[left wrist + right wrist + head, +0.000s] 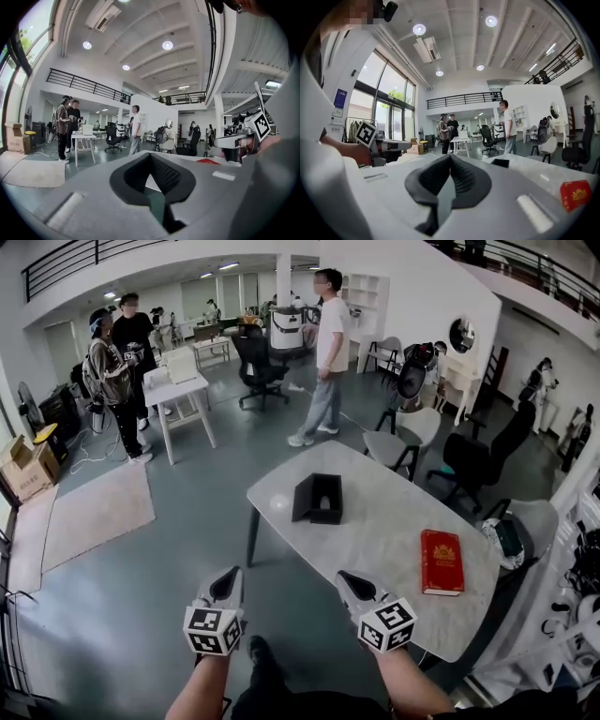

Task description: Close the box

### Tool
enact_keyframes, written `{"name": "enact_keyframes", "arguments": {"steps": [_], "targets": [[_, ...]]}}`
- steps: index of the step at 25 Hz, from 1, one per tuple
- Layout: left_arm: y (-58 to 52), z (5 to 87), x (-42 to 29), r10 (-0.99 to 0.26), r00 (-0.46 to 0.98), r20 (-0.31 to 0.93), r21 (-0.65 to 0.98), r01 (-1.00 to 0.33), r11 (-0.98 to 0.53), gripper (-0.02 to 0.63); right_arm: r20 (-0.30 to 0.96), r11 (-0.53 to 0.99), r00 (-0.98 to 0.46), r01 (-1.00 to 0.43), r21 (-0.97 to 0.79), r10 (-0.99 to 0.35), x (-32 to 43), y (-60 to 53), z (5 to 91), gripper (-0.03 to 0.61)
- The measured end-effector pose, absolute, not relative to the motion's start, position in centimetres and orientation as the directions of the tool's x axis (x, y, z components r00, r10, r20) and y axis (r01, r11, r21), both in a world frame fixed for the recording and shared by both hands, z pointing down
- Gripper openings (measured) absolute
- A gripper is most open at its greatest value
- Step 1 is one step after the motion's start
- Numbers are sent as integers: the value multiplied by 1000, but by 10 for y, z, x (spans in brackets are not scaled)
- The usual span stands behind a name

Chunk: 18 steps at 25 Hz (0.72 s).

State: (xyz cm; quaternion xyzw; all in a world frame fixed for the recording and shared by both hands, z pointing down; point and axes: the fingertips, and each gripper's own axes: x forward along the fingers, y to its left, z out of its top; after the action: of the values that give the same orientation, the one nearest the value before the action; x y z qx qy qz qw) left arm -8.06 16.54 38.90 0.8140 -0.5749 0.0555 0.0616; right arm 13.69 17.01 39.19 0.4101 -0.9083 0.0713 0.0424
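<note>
An open black box (319, 499) rests on the far left part of the light marble table (375, 549), its lid standing up at its left side. In the right gripper view the black box (500, 162) shows small and far off. My left gripper (228, 578) hangs over the floor, short of the table's near left edge, jaws shut and empty. Over the table's near edge my right gripper (345, 579) is also shut with nothing in it. Both point toward the box and stay well apart from it. Each gripper view shows its own jaws closed: left gripper (150, 161), right gripper (449, 165).
A red book (442, 562) lies on the table's right part. Chairs (405, 442) stand beyond the table's far right. A person in a white shirt (325, 352) stands behind it, two more (120, 371) by a white desk (183, 395) at the left. A rug (94, 512) lies on the floor.
</note>
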Motion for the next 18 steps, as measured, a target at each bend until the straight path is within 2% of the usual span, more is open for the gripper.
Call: {"name": "enact_keyframes", "arguments": {"steps": [18], "targets": [[-93,389,-223,-906,388,169,24,-921,-390,11,174,642,-642,-764,-65,-747,-22,-73,387,3]]}}
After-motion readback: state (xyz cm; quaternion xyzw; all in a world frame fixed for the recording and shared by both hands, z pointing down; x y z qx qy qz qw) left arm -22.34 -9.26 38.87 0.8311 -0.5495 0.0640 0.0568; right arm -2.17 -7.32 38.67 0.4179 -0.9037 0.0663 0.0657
